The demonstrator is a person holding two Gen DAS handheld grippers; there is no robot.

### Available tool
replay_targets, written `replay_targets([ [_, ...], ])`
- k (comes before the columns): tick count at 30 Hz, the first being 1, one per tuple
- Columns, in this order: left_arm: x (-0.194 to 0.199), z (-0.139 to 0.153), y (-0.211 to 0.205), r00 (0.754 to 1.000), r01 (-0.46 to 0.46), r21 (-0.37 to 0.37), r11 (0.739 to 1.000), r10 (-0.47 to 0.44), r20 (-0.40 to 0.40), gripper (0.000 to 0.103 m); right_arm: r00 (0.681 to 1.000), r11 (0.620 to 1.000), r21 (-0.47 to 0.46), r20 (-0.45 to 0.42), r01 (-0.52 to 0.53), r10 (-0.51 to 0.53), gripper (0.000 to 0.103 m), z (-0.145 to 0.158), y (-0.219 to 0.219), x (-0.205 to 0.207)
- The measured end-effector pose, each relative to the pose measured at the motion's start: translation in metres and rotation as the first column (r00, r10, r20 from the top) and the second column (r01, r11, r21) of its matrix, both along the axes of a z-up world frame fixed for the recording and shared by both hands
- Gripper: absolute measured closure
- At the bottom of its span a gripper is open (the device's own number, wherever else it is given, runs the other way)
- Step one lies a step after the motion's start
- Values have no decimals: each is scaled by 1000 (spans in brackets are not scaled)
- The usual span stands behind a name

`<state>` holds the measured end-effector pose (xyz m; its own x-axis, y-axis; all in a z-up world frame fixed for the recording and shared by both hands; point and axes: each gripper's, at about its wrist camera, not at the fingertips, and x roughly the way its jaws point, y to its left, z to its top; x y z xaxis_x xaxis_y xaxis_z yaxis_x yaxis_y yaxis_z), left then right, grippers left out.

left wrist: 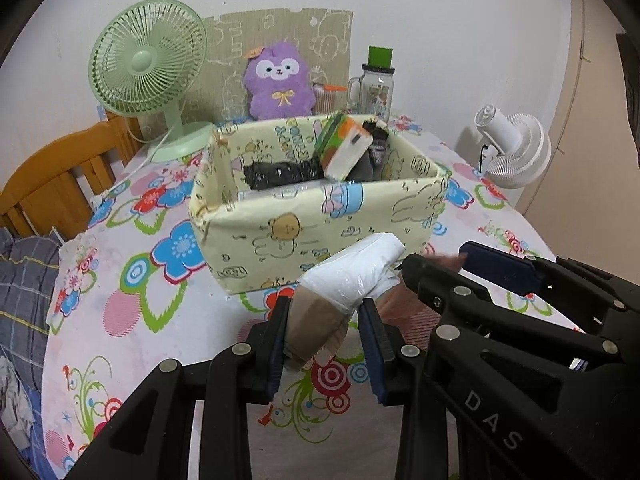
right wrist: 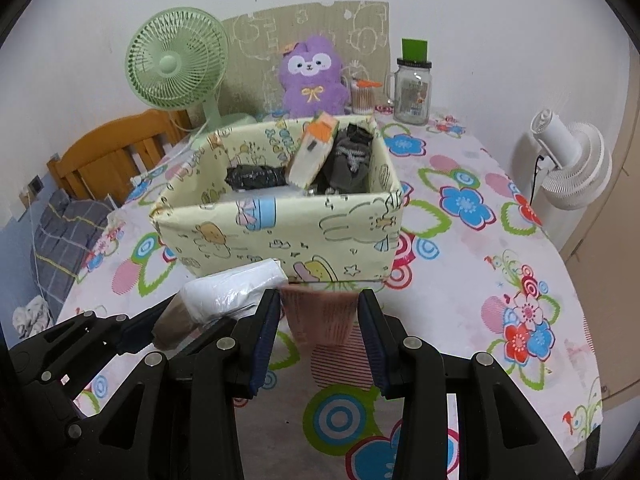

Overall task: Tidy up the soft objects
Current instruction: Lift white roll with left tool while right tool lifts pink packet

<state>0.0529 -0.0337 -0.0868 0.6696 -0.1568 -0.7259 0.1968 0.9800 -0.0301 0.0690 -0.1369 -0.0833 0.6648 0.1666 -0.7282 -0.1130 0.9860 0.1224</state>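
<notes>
Left claw (left wrist: 324, 344) clenched on a white pack (left wrist: 352, 276), plastic-wrapped with a tan end; the pack sits between the pads, tan end down by the claw, white end jutting up and forward past the tips toward the box (left wrist: 320, 236); its long axis runs roughly along the claw's pointing line, tilted a little right in the left wrist view.

Right claw (right wrist: 318, 332) gripping a pink item (right wrist: 320, 312), blurred, soft-looking, what it is I cannot tell; it fills the gap between the jaws and both pads touch it; no clear long axis, it looks squat.

Both claws side by side, left one just left of the right one; white pack shows in the right wrist view too (right wrist: 232, 292), just beside the right claw's left finger.

Box lies straight ahead of and slightly above both claws' tips in frame, near wall facing them, open top beyond that wall; neither claw clearly nearer; box long axis runs across the claws' line; it already holds dark rolls and a tissue pack (left wrist: 344, 148).

Judgement: both items need to go forward over the near wall, then drop in.
</notes>
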Motion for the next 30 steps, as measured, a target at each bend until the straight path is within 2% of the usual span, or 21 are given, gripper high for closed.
replay_targets([
  [4,-3,9,0,1000,0,-1,1000,0,18,69,1000,1000,1,19,-1,1,60,10,0,-2],
  [7,-5,14,1,1000,0,2,1000,0,30,69,1000,1000,11,27,-7,7,65,16,0,-5],
  [15,-8,19,-1,999,7,-1,1000,-7,42,69,999,1000,14,52,-7,6,66,25,-2,-10],
  [20,-9,7,1,1000,4,2,1000,-4,21,69,1000,1000,24,17,-9,8,66,15,-6,-9],
  [25,-11,-7,6,1000,3,7,1000,-3,-4,69,1000,1000,28,-29,-3,4,56,-1,-5,-8],
  [30,-12,-21,12,1000,5,10,1000,-5,-28,69,997,999,45,-78,14,-10,52,-19,-4,-8],
])
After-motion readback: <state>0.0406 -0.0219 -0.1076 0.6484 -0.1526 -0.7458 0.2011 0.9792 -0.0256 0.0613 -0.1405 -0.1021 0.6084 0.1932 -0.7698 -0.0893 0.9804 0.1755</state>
